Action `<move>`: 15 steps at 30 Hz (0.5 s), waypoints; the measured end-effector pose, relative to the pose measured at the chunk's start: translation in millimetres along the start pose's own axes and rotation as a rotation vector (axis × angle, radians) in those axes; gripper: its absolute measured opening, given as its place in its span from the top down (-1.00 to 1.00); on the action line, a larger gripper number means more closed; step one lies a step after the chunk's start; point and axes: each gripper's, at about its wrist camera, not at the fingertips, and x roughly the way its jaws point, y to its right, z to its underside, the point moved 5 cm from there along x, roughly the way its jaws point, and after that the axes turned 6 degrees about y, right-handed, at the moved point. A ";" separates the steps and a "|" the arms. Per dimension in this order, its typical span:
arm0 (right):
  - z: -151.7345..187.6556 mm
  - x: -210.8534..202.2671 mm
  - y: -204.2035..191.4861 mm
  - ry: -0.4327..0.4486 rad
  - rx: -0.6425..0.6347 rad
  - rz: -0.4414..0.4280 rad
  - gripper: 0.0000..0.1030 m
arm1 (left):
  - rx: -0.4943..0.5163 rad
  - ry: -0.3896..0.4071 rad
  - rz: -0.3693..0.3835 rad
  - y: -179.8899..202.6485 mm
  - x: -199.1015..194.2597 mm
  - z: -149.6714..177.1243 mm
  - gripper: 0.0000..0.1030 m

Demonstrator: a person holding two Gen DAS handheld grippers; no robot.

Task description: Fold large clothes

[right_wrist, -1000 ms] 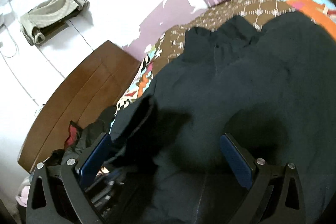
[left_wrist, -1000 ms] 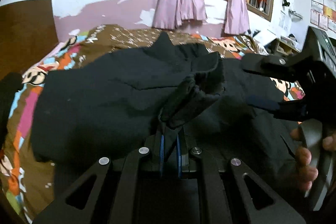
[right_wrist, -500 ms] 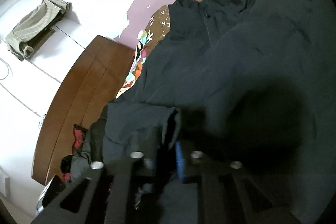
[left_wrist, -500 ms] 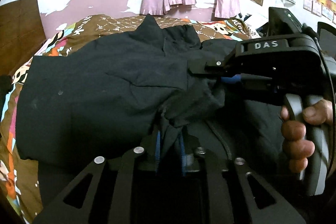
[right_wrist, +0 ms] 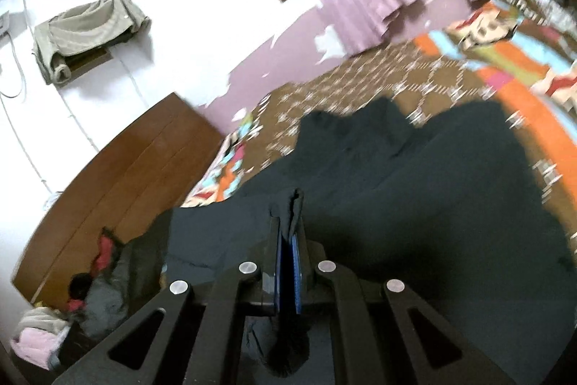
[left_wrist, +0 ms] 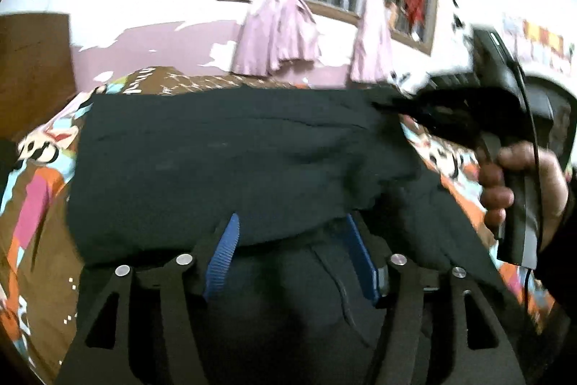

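A bed covered by a brown, orange, pink and blue patterned bedspread (left_wrist: pixel 36 204) fills the room below a white-and-mauve wall with peeling paint. Spread across the bedspread lies a large black fabric garment (left_wrist: pixel 230 161), its bulk folded into a broad band reaching from side to side in the left wrist view. A dark brown wooden headboard (right_wrist: pixel 119 175) stands at the bed's left edge. Pink knotted curtains (left_wrist: pixel 285 27) hang at a wood-framed window above the bed.

The left gripper (left_wrist: pixel 288 248), black with blue ribbed pads, stands wide apart, its fingers just over the near edge of the garment with nothing pinched between them. The right gripper (right_wrist: pixel 287 240) is closed tight on a raised fold of the black garment, the cloth poking up between its blue pads. In the left wrist view, a bare hand (left_wrist: pixel 519 190) grasps that gripper's handle at the right.
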 end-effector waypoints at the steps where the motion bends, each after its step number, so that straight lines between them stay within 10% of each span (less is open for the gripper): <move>1: -4.8 -4.1 5.6 0.010 -0.008 0.018 0.91 | -0.014 0.011 -0.013 -4.9 -0.8 -5.4 -0.19; 15: -23.7 -5.8 104.8 -0.040 -0.134 0.327 0.85 | -0.138 -0.120 -0.185 -99.1 62.8 -58.3 -0.25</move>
